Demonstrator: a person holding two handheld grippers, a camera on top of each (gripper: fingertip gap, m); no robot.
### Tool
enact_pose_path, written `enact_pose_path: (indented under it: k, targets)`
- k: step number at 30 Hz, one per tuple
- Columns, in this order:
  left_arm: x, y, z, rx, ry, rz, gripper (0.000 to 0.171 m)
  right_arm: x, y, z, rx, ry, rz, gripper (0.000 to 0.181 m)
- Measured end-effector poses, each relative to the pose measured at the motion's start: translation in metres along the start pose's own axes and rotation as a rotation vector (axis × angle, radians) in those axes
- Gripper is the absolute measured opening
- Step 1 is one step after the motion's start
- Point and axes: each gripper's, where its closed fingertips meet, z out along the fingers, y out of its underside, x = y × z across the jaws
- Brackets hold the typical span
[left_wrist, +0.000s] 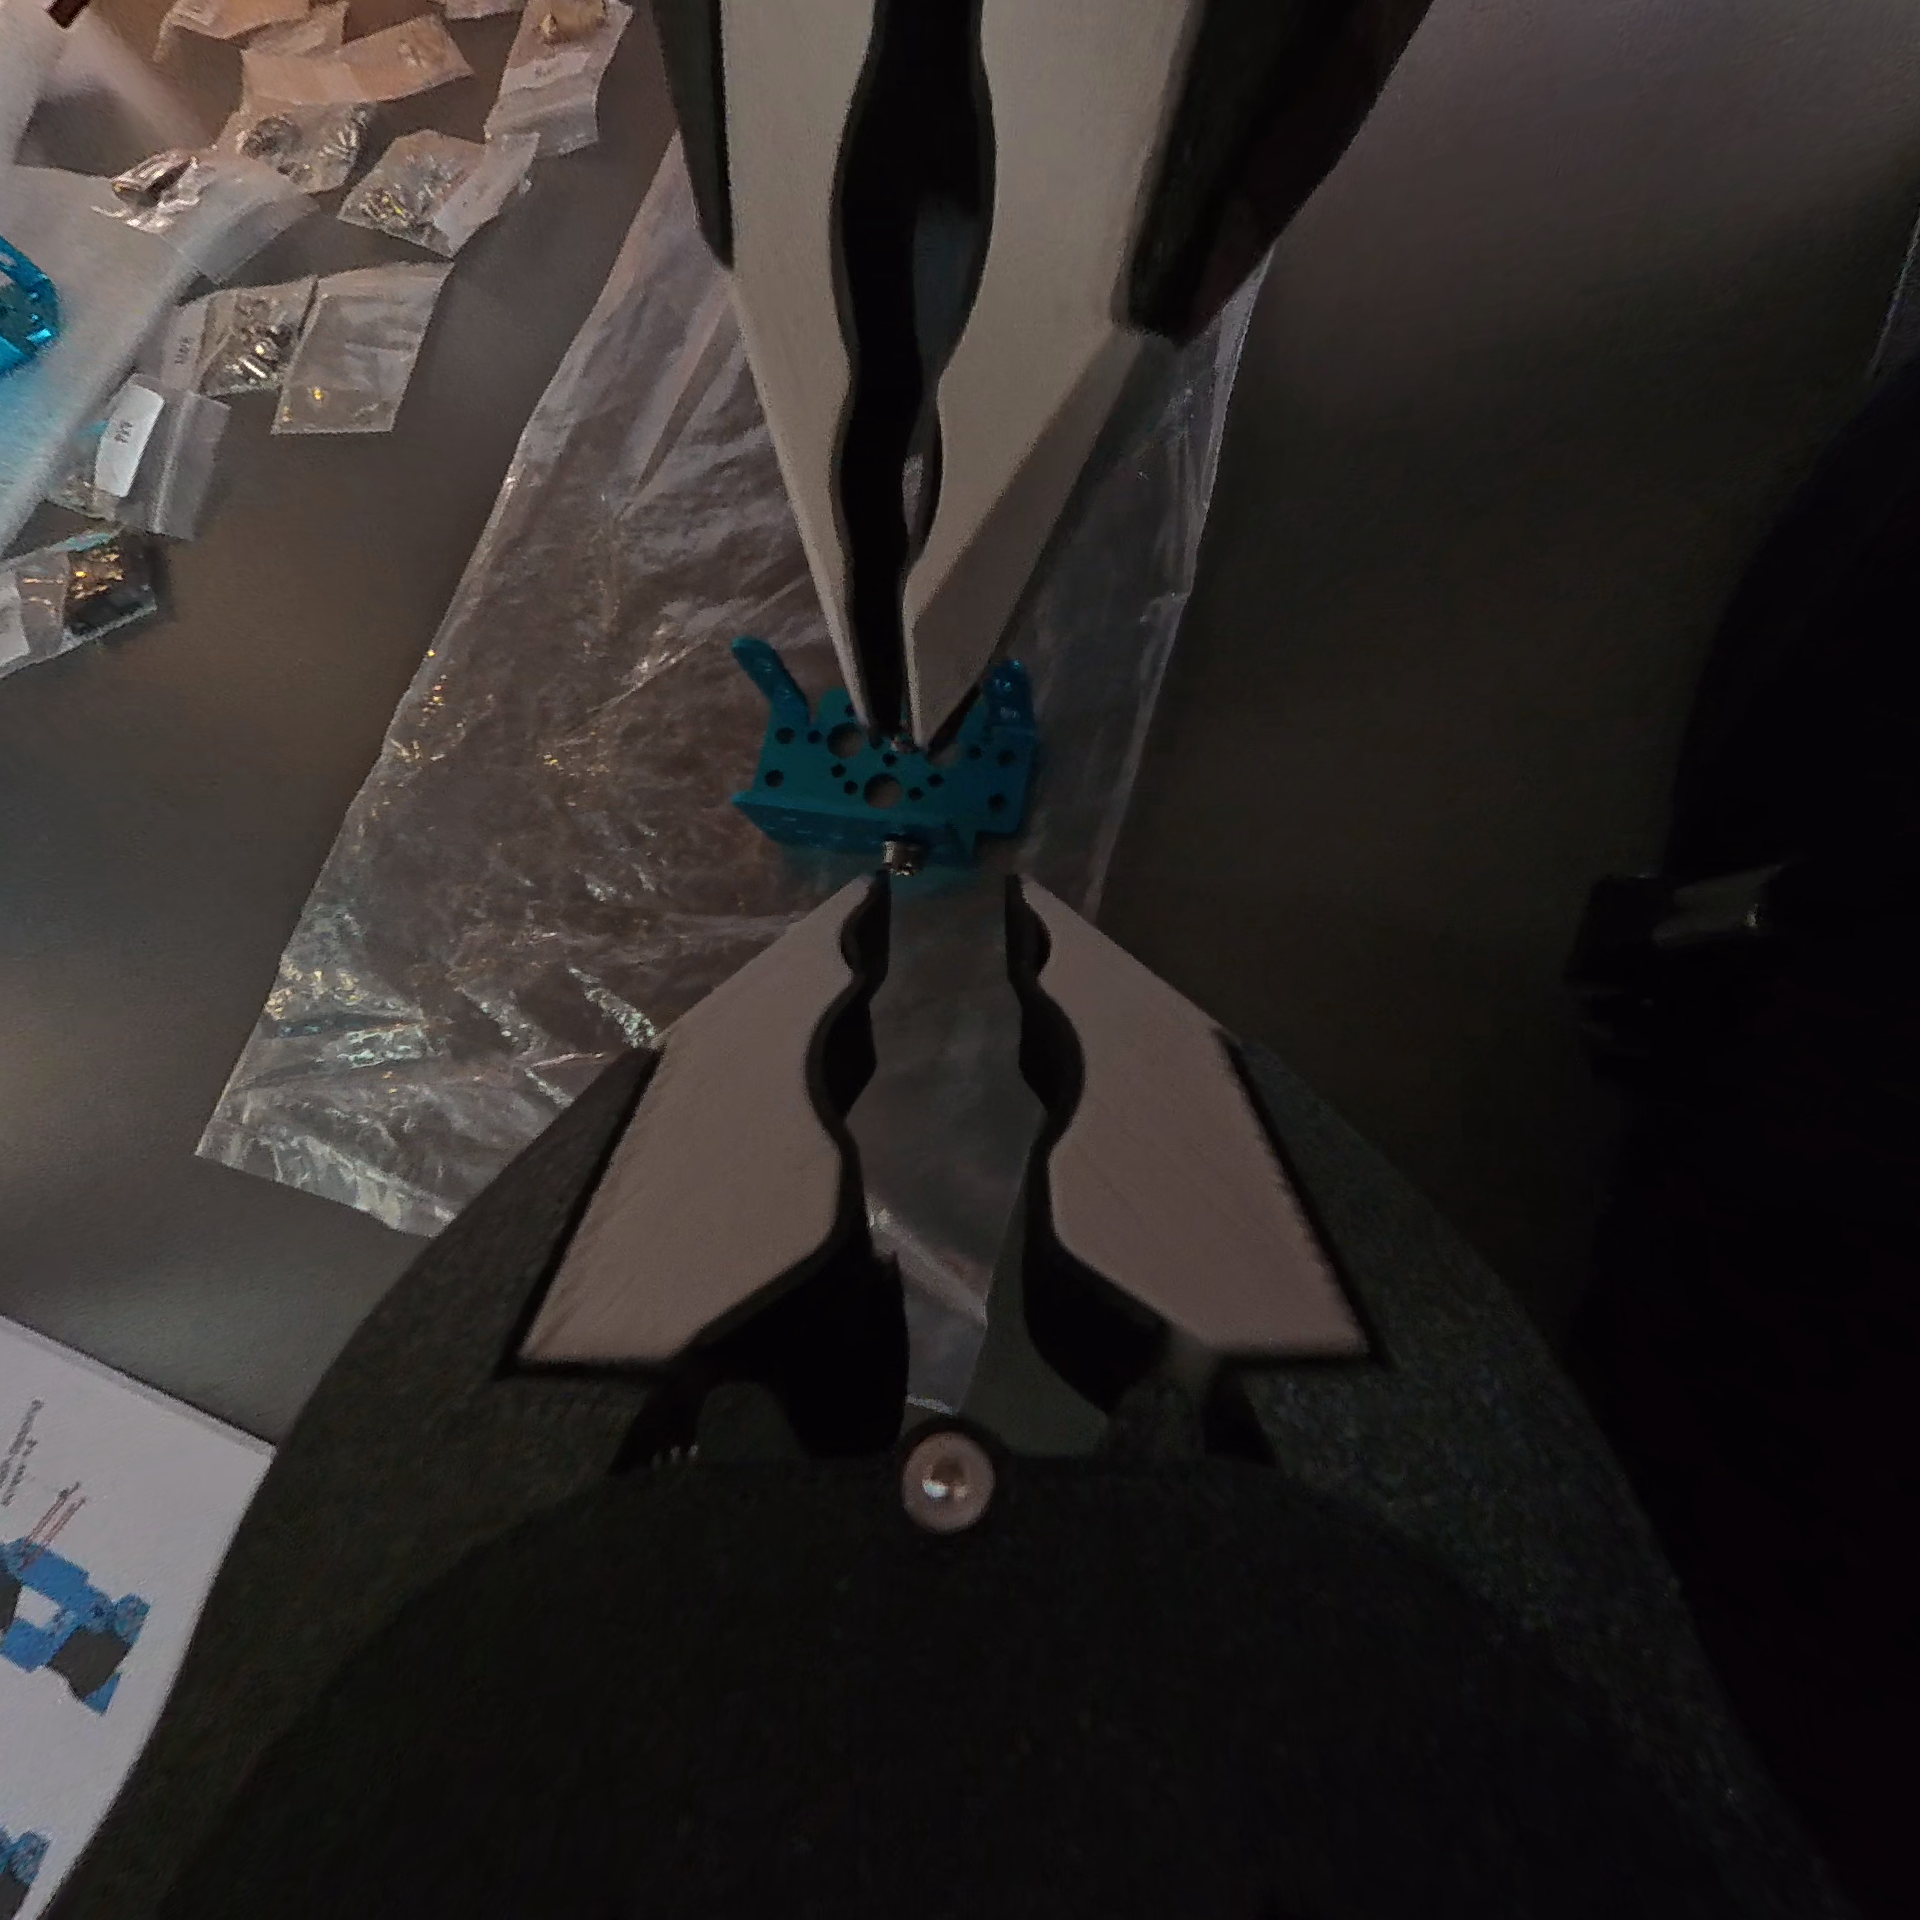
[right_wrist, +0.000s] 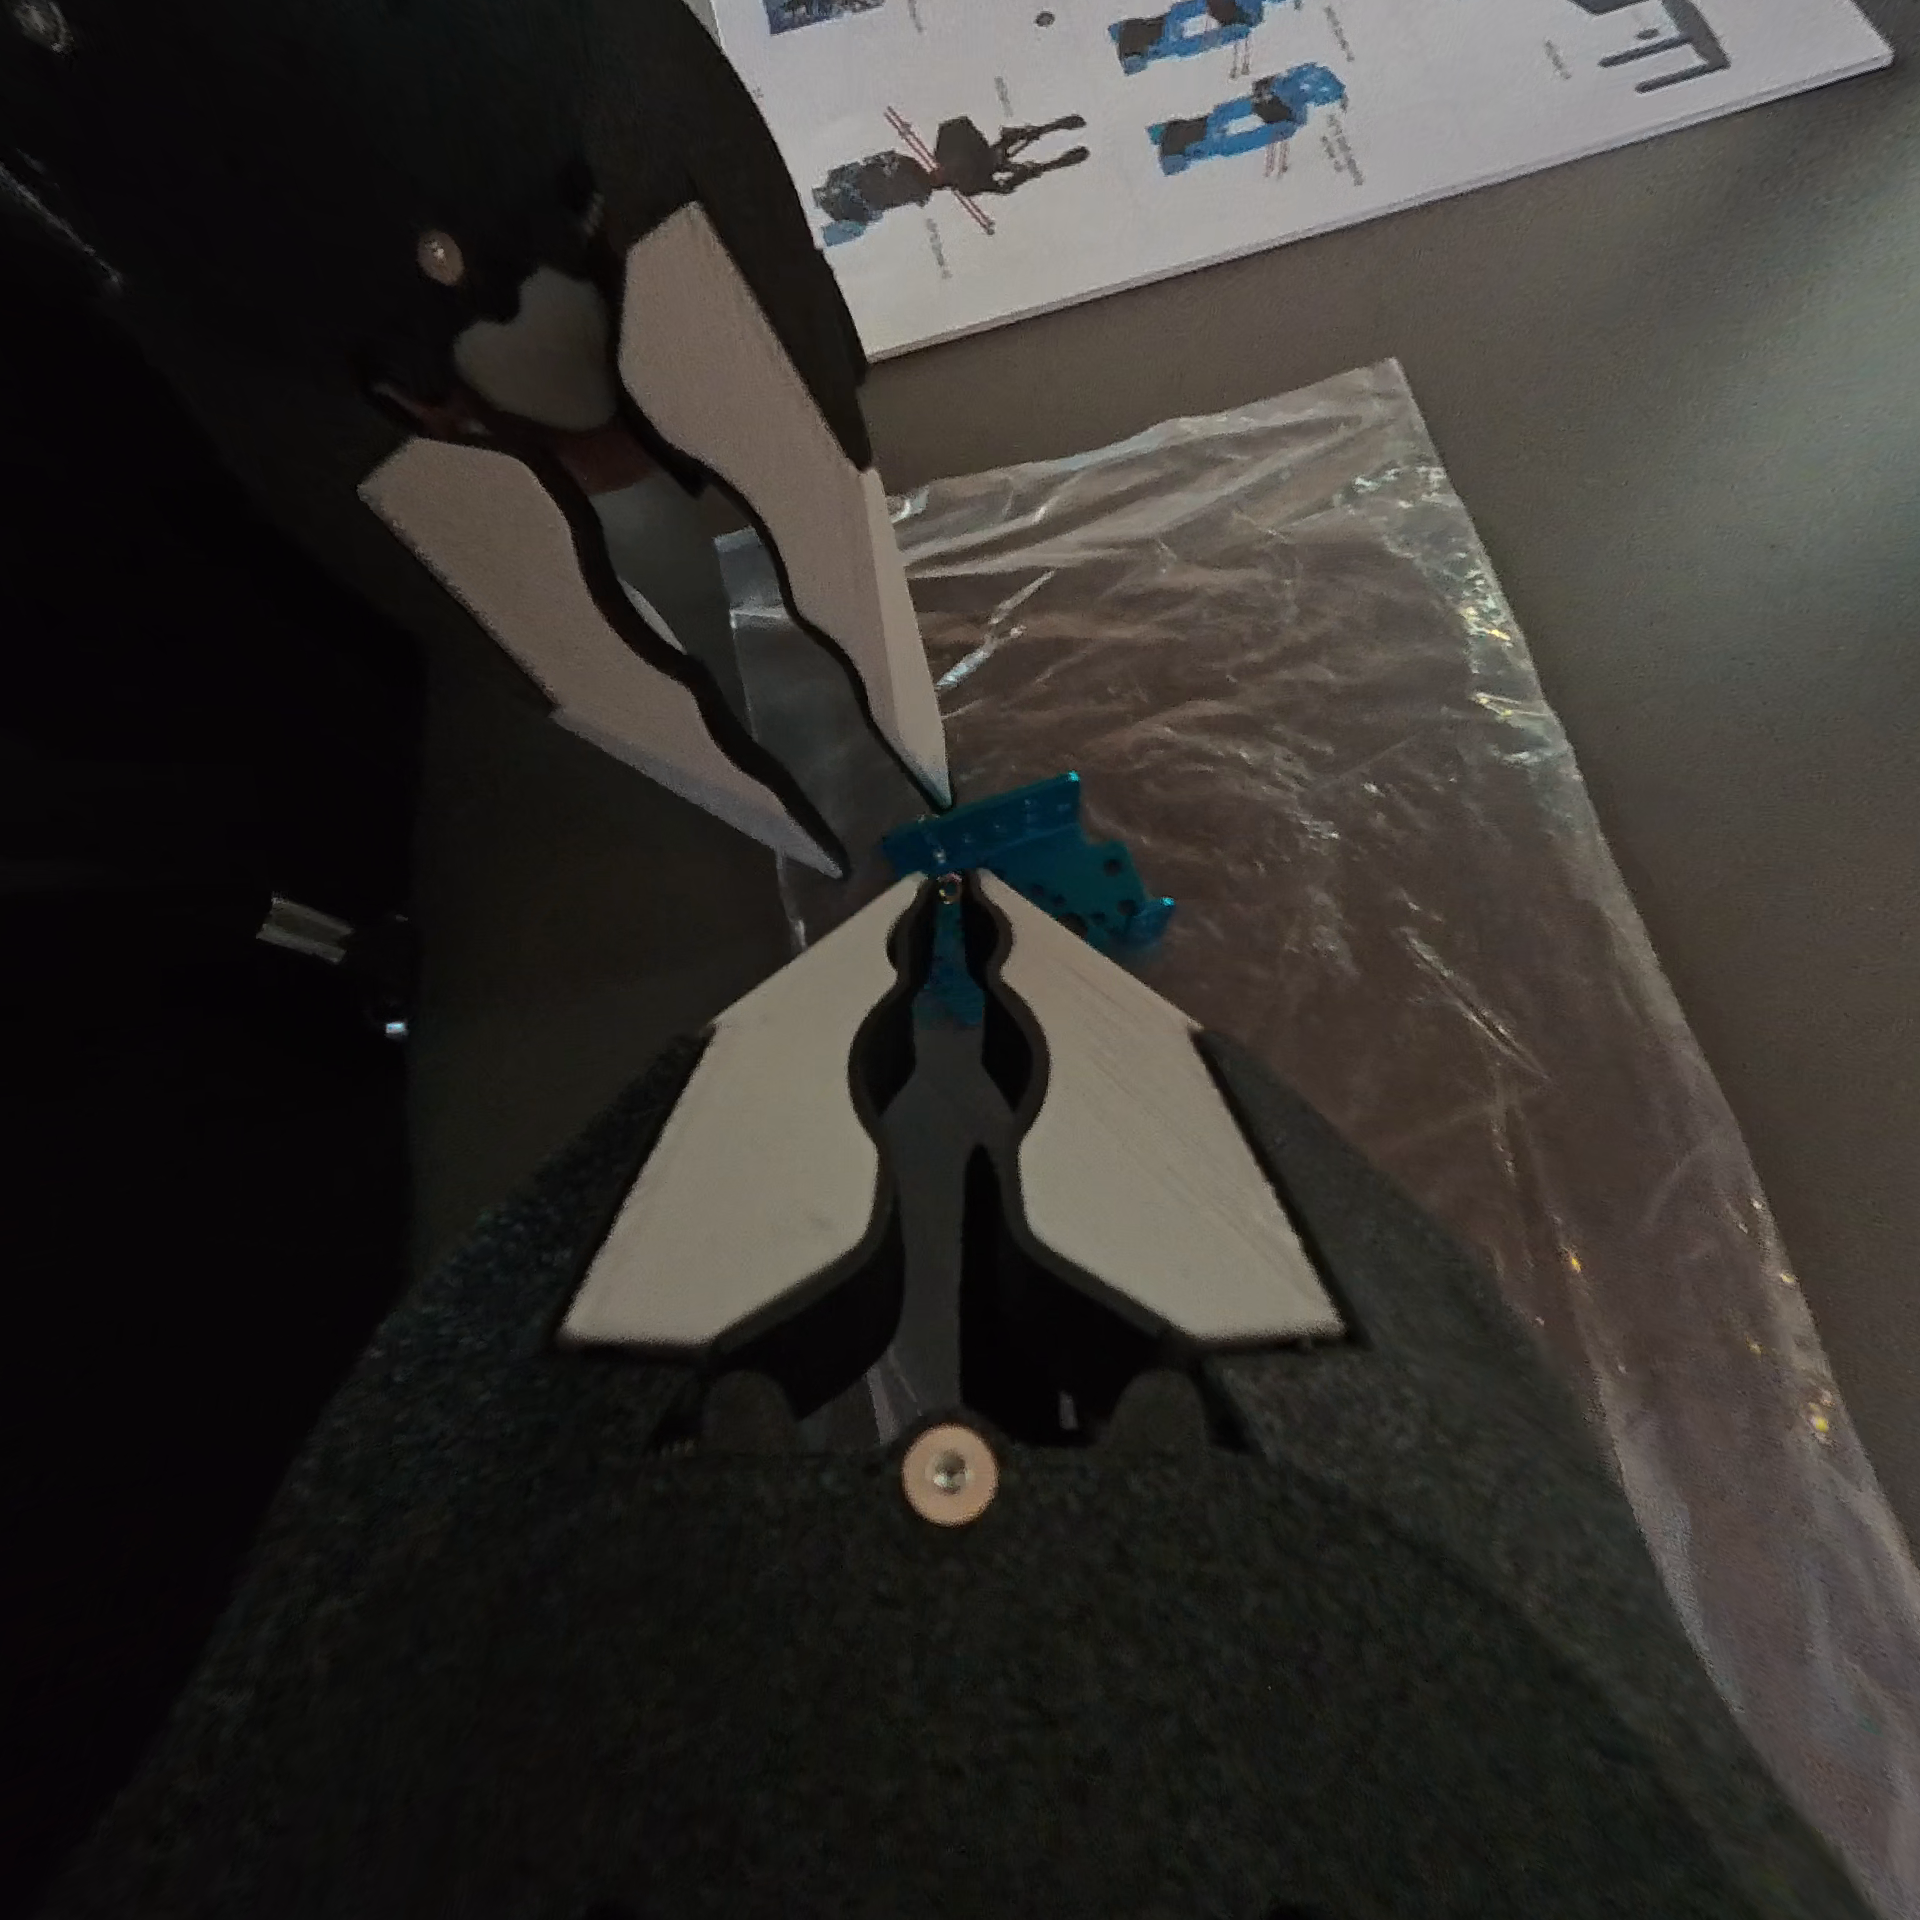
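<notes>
The left gripper (left_wrist: 940, 883) has its fingertips at the lower edge of a small blue perforated metal bracket (left_wrist: 894, 774), pinching it there beside a small silver screw (left_wrist: 902, 854); the fingers are drawn in on the part with only a narrow gap between them. The right gripper (right_wrist: 951, 883) reaches in from the opposite side, its two tips nearly together and clenched on a tiny screw or nut (right_wrist: 949, 886) pressed against the bracket's face. In the left wrist view this tip contact sits on the bracket's upper middle, among its round holes. The bracket is held up between the two grippers, above a crumpled clear plastic bag (right_wrist: 1299, 727) lying flat on the dark grey table (left_wrist: 208, 831). Farther off, small clear bags of hardware (left_wrist: 312, 260) are scattered at the table's far left, and a printed instruction sheet (right_wrist: 1247, 156) with blue diagrams lies just beyond the plastic bag.
</notes>
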Motion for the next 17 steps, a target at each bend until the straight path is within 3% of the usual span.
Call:
enact_pose_path:
  k: [17]
  targets:
    - [0.0039, 0.0010, 0.0012, -0.022, 0.006, -0.013, 0.015, -0.0026, -0.0029, 0.0067, 0.086, -0.099, 0.053, 0.001]
